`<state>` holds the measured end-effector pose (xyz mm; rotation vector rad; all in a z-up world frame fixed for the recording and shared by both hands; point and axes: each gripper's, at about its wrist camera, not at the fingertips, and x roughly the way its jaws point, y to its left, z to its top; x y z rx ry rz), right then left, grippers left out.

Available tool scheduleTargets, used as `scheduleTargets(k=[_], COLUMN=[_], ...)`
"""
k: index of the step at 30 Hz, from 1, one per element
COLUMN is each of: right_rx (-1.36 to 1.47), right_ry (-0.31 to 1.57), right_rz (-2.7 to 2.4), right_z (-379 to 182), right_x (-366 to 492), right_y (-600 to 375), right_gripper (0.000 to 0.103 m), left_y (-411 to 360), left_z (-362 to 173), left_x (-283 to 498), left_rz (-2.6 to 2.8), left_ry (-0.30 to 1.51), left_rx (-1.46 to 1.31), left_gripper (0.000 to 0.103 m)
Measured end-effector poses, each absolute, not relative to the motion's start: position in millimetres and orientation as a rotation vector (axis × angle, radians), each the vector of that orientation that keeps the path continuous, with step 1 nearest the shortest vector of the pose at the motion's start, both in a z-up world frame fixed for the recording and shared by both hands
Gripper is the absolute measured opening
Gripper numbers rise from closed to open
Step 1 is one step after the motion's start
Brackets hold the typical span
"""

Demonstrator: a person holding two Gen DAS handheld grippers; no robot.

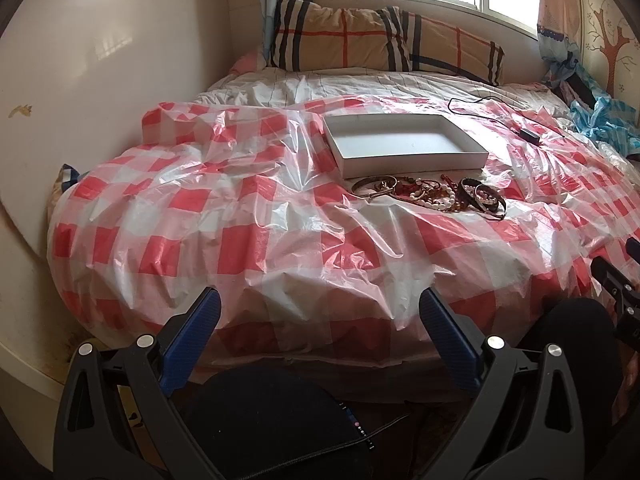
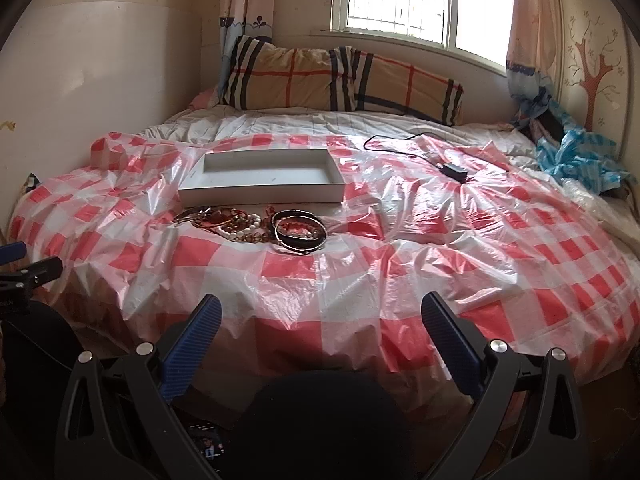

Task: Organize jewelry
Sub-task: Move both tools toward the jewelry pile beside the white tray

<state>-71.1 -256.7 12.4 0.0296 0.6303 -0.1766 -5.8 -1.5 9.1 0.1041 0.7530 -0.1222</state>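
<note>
A pile of jewelry (image 1: 430, 194) (image 2: 256, 226), bangles and bead bracelets, lies on a red-and-white checked plastic sheet (image 1: 240, 216) (image 2: 440, 240) spread over a bed. Just behind the pile sits a shallow white box (image 1: 404, 146) (image 2: 264, 178) with nothing in it. My left gripper (image 1: 320, 308) hangs open over the bed's near edge, well short and left of the pile. My right gripper (image 2: 322, 314) is also open with nothing between its blue fingers (image 2: 200, 332), near the front edge, right of the pile. The right gripper shows at the left wrist view's right edge.
A black charger with its cable (image 1: 528, 134) (image 2: 454, 172) lies right of the box. Striped pillows (image 1: 360, 38) (image 2: 320, 80) lean under the window. Blue crumpled plastic (image 2: 572, 160) sits at the far right. A wall panel (image 1: 100, 92) bounds the left side. A person's dark-clothed knees (image 2: 320, 420) are below.
</note>
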Motion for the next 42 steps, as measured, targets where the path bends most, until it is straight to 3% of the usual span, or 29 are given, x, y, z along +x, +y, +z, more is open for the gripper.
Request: scheduleTargets(k=[13, 34, 37, 39, 42], right_rx=[-0.053, -0.111, -0.081, -0.050, -0.012], right_ry=[0.673, 1.014, 1.039, 1.056, 1.057], right_rz=[-0.100, 0.143, 0.158, 0.174, 0.188], right_z=[27.1, -57.1, -66.4, -71.6, -73.0], right_x=[0.9, 143.6, 150.5, 153.8, 154.7], right_y=[-275.5, -285.2, -288.7, -292.8, -298.3], right_gripper=[0.096, 0.095, 0.086, 0.073, 0.068], left_y=[-35.8, -93.0, -101.6, -104.2, -102.5], left_z=[9.6, -39.6, -49.2, -57.5, -70.7], left_x=[50.8, 204.5, 220.4, 229.8, 239.3], left_rz=[-0.211, -0.230, -0.214, -0.202, -0.195], left_ry=[0.796, 0.950, 0.965, 0.986, 1.040], left_rx=[0.081, 0.114, 0.140, 0.149, 0.136], left_gripper=[0.095, 0.095, 0.095, 0.095, 0.095])
